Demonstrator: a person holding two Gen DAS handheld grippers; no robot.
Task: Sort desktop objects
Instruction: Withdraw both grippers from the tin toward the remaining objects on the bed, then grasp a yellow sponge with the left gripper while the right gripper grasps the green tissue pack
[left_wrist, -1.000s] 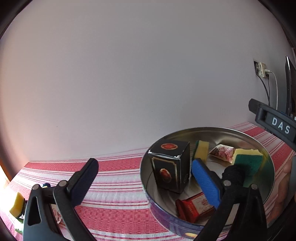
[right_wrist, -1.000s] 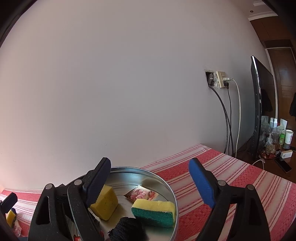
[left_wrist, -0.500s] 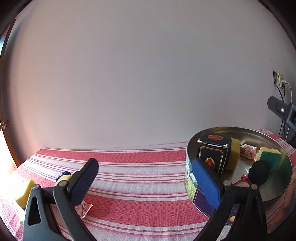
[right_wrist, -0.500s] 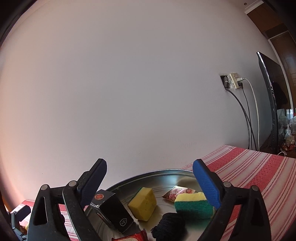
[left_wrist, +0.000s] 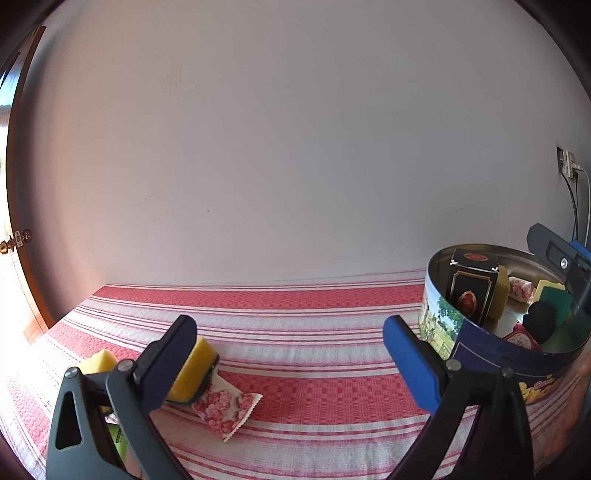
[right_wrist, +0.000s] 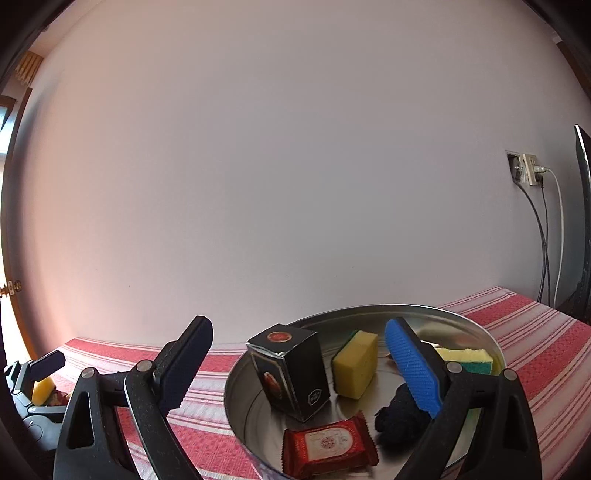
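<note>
Left gripper (left_wrist: 291, 350) spread wide, nothing between its fingers, hanging over the red-and-white striped cloth (left_wrist: 295, 310). Behind its left finger, down at about 8 o'clock in the left wrist view, a yellow sponge (left_wrist: 194, 367) lies on the cloth, and a pink floral packet (left_wrist: 225, 408) is tucked just under and beside it, poking out toward 7 o'clock. Whether that finger actually brushes the sponge, I cannot tell; the sponge is partly hidden by it. A second yellow sponge (left_wrist: 98, 362) peeks out further left, near 9 o'clock.

Over at 3 o'clock in that same view sits the round tin (left_wrist: 491, 354), already carrying cargo.

Now the right gripper (right_wrist: 299, 354): its jaws have just been opening and now stand wide, empty, poised over the near rim of the tin (right_wrist: 240, 391). Nothing pinched, no pad pressing on anything. Its left finger hangs outside the tin above the cloth; its blue right finger (right_wrist: 412, 369) crosses in front of the contents.

Inside the tin: a black box (right_wrist: 291, 373) tilted at the centre, a yellow sponge block (right_wrist: 356, 363) just beside it toward 2 o'clock, a yellow-and-green sponge (right_wrist: 467, 360) at 3 o'clock, a black woolly lump (right_wrist: 397, 413) under the blue finger, and a red packet (right_wrist: 328, 445) at 6 o'clock by the near wall.
</note>
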